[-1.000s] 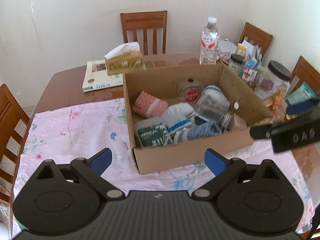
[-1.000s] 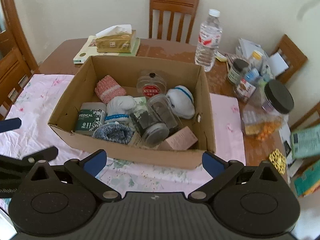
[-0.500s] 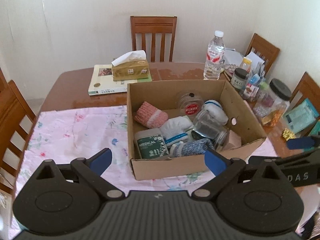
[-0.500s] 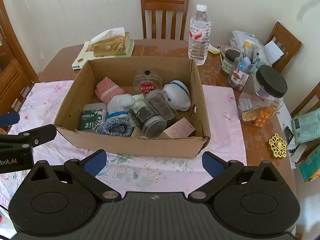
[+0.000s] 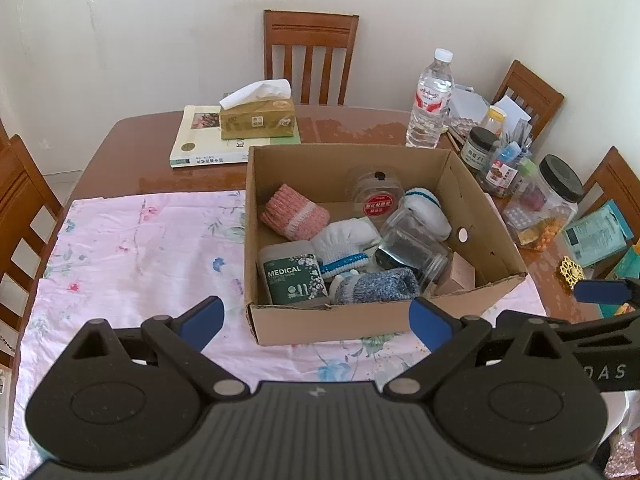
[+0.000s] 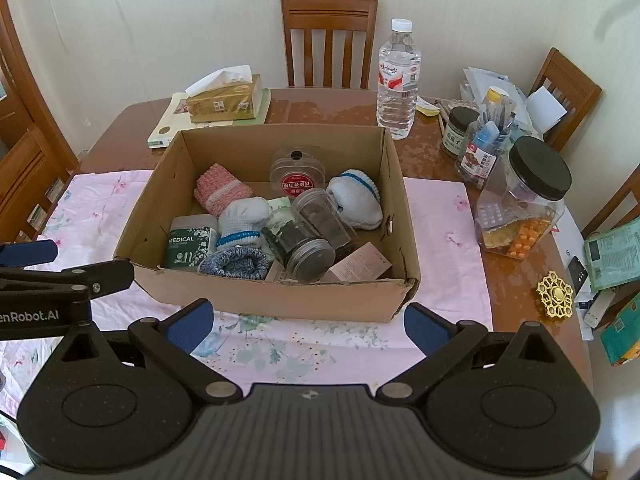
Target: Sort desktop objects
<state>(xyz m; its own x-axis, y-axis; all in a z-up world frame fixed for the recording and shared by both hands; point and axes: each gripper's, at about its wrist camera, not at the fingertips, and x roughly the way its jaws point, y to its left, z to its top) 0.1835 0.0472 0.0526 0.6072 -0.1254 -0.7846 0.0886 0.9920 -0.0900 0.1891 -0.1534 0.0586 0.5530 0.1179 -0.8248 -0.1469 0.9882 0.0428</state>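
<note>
Meanwhile the left gripper [image 5: 316,318] hovers short of the cardboard box [image 5: 360,322], fingers spread wide and empty. Inside the box, from its left wall rightward, lie a pink knitted sock [image 5: 294,217], a green MEDICAL tub [image 5: 294,282], a white glove [image 5: 344,240], clear jars [image 5: 412,246] and a white sock [image 5: 426,212]. Right of the box, the right gripper [image 6: 306,326] also hangs with fingers apart, holding nothing.

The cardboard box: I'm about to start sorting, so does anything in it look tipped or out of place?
Yes. In the brown cardboard box, two clear glass jars with grey lids lie on their sides among rolled socks, and the round clear plastic container with a red label stands on edge against the back wall.
</note>
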